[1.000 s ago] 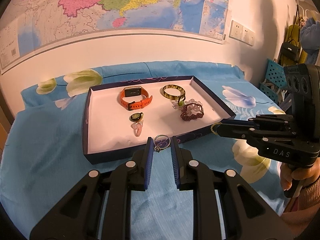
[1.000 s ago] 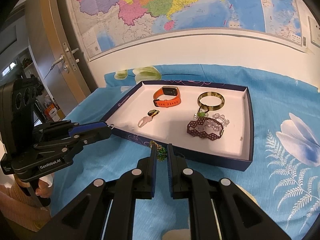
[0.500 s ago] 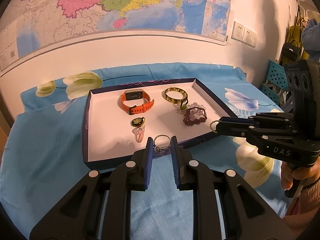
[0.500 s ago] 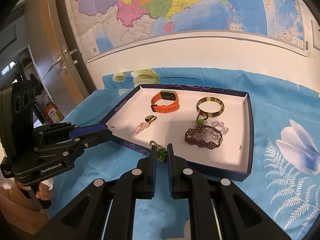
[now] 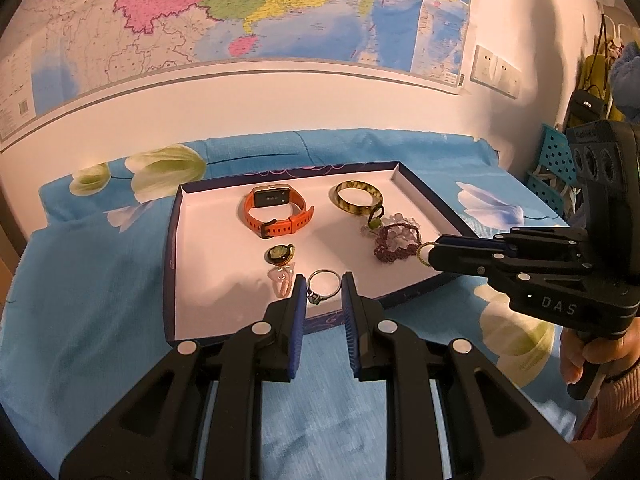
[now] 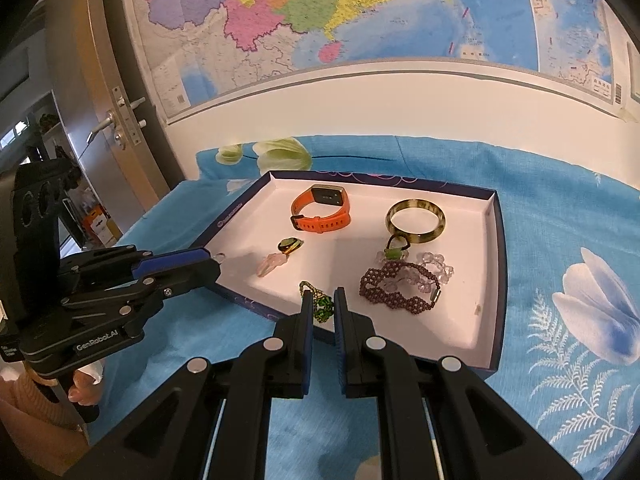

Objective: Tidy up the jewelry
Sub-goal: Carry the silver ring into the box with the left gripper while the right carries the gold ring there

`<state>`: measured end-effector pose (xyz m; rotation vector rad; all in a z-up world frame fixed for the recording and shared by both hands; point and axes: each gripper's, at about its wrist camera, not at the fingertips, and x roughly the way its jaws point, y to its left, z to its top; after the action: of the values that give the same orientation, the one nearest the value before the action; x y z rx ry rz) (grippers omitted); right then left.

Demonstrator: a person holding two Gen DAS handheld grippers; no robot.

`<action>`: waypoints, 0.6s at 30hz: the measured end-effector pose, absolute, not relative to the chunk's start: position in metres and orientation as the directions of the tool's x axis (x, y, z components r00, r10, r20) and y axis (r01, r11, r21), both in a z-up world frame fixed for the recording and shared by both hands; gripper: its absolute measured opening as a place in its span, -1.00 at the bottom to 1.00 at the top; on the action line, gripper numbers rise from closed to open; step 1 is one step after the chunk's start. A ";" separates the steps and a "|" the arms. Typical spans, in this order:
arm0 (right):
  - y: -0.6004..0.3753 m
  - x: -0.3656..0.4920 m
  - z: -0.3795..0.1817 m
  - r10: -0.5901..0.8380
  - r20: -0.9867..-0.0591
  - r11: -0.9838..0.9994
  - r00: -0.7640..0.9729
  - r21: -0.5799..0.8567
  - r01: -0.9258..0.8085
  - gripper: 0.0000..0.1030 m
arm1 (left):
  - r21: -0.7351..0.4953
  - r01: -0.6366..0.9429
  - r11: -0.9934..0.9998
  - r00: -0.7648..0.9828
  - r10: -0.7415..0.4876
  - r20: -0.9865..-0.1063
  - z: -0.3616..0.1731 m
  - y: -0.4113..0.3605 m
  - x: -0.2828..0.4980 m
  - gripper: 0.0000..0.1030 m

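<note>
A dark blue tray (image 5: 171,248) with a white floor lies on the blue floral cloth; it also shows in the right wrist view (image 6: 498,280). In it lie an orange watch (image 5: 276,216), a yellow-green bangle (image 5: 356,197), a purple bead bracelet (image 5: 394,246) and a small pendant (image 5: 280,254). My left gripper (image 5: 324,288) is shut on a silver ring (image 5: 322,286) just above the tray's near edge. My right gripper (image 6: 321,304) is shut on a green bead pendant with a gold loop (image 6: 322,306), over the tray's near rim.
A wall with a large map stands behind the bed. A door with a metal handle (image 6: 114,124) is at the left in the right wrist view. Wall sockets (image 5: 496,70), a blue crate (image 5: 554,168) and hanging bags are at the right.
Both grippers have moved forward with their pieces, from in front of the tray to over its near edge. Both stayed shut.
</note>
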<state>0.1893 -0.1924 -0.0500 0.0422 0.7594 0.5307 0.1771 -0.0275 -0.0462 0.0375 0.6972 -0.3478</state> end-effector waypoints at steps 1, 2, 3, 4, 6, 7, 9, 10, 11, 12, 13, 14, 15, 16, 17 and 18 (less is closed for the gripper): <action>-0.192 0.192 -0.051 0.471 -0.647 0.869 0.600 0.224 -0.441 -0.83 | -0.082 0.325 0.942 0.711 -0.301 -0.635 -0.047 -0.027 0.178 -0.65; -0.192 0.193 -0.052 0.469 -0.649 0.870 0.599 0.223 -0.440 -0.83 | -0.082 0.323 0.943 0.712 -0.299 -0.636 -0.047 -0.027 0.179 -0.65; -0.191 0.194 -0.052 0.467 -0.650 0.871 0.600 0.222 -0.438 -0.83 | -0.084 0.321 0.943 0.711 -0.298 -0.637 -0.048 -0.027 0.181 -0.65; -0.191 0.196 -0.053 0.466 -0.651 0.871 0.598 0.222 -0.437 -0.83 | -0.085 0.320 0.944 0.711 -0.298 -0.637 -0.048 -0.026 0.182 -0.65; -0.191 0.199 -0.054 0.464 -0.654 0.873 0.597 0.223 -0.434 -0.83 | -0.084 0.316 0.945 0.713 -0.295 -0.636 -0.049 -0.026 0.184 -0.65; -0.191 0.201 -0.055 0.463 -0.656 0.873 0.596 0.223 -0.433 -0.83 | -0.085 0.315 0.945 0.713 -0.295 -0.636 -0.049 -0.026 0.185 -0.65; -0.191 0.203 -0.056 0.460 -0.659 0.875 0.595 0.222 -0.430 -0.83 | -0.083 0.312 0.947 0.714 -0.291 -0.637 -0.051 -0.026 0.186 -0.65; -0.191 0.204 -0.057 0.459 -0.662 0.875 0.593 0.222 -0.429 -0.83 | -0.083 0.310 0.947 0.714 -0.290 -0.637 -0.051 -0.026 0.186 -0.65; -0.191 0.205 -0.058 0.456 -0.663 0.877 0.593 0.220 -0.428 -0.83 | -0.084 0.309 0.947 0.713 -0.289 -0.638 -0.052 -0.026 0.187 -0.65; -0.191 0.206 -0.058 0.455 -0.664 0.877 0.593 0.220 -0.426 -0.83 | -0.084 0.307 0.948 0.713 -0.288 -0.639 -0.052 -0.025 0.189 -0.65; -0.191 0.207 -0.059 0.455 -0.666 0.878 0.592 0.221 -0.426 -0.83 | -0.084 0.305 0.949 0.713 -0.286 -0.640 -0.053 -0.025 0.190 -0.65; -0.191 0.208 -0.060 0.454 -0.667 0.878 0.591 0.221 -0.425 -0.83 | -0.084 0.304 0.949 0.713 -0.285 -0.640 -0.053 -0.025 0.190 -0.65; -0.191 0.208 -0.060 0.452 -0.668 0.879 0.591 0.221 -0.423 -0.83 | -0.086 0.302 0.950 0.712 -0.284 -0.642 -0.054 -0.025 0.192 -0.65; -0.191 0.209 -0.061 0.452 -0.669 0.879 0.589 0.222 -0.423 -0.83 | -0.085 0.299 0.950 0.712 -0.282 -0.643 -0.054 -0.025 0.193 -0.65; -0.191 0.210 -0.062 0.451 -0.671 0.879 0.589 0.222 -0.422 -0.83 | -0.084 0.297 0.951 0.712 -0.280 -0.644 -0.055 -0.025 0.194 -0.65; -0.191 0.212 -0.062 0.450 -0.672 0.880 0.588 0.221 -0.420 -0.83 | -0.085 0.296 0.951 0.710 -0.279 -0.646 -0.055 -0.025 0.196 -0.65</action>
<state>0.2117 -0.1907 -0.0624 0.0402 0.7938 0.5068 0.1960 -0.0247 -0.0554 0.0252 0.7125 -0.3190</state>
